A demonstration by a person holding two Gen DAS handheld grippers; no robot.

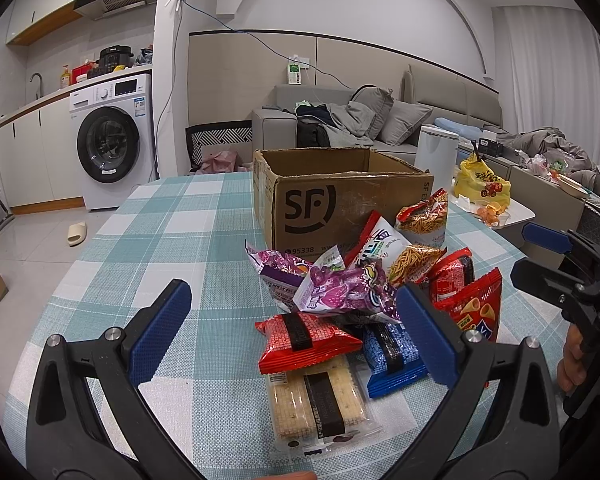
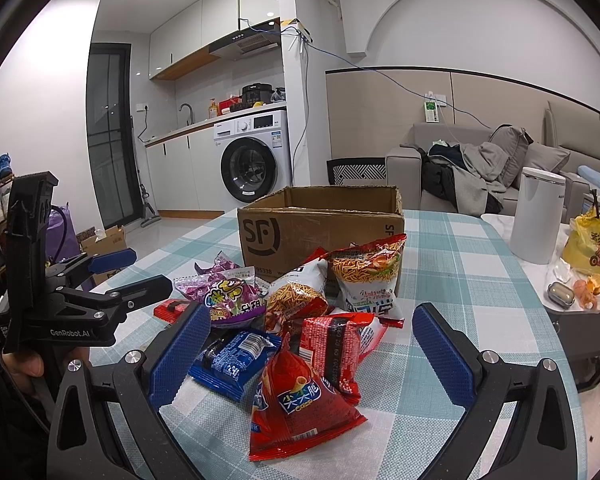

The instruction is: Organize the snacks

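A pile of snack packets lies on the checked tablecloth in front of an open cardboard box (image 1: 340, 196) (image 2: 320, 224). In the left wrist view my left gripper (image 1: 296, 320) is open over a small red packet (image 1: 304, 340), with a clear cracker pack (image 1: 320, 400) below it and a blue packet (image 1: 392, 356) to the right. Purple bags (image 1: 340, 288) sit behind. My right gripper (image 2: 312, 340) is open around a red cone-snack bag (image 2: 296, 400), a red packet (image 2: 336, 344) and the blue packet (image 2: 232, 360). Noodle-snack bags (image 2: 368, 276) lean on the box.
The other gripper shows at each view's edge, held by a hand (image 2: 24, 368). A white appliance (image 2: 536, 216), a yellow bag (image 2: 592, 244) and orange peel (image 2: 588, 284) stand on a side table at the right. A washing machine (image 1: 112, 140) and sofa (image 1: 340, 120) lie beyond.
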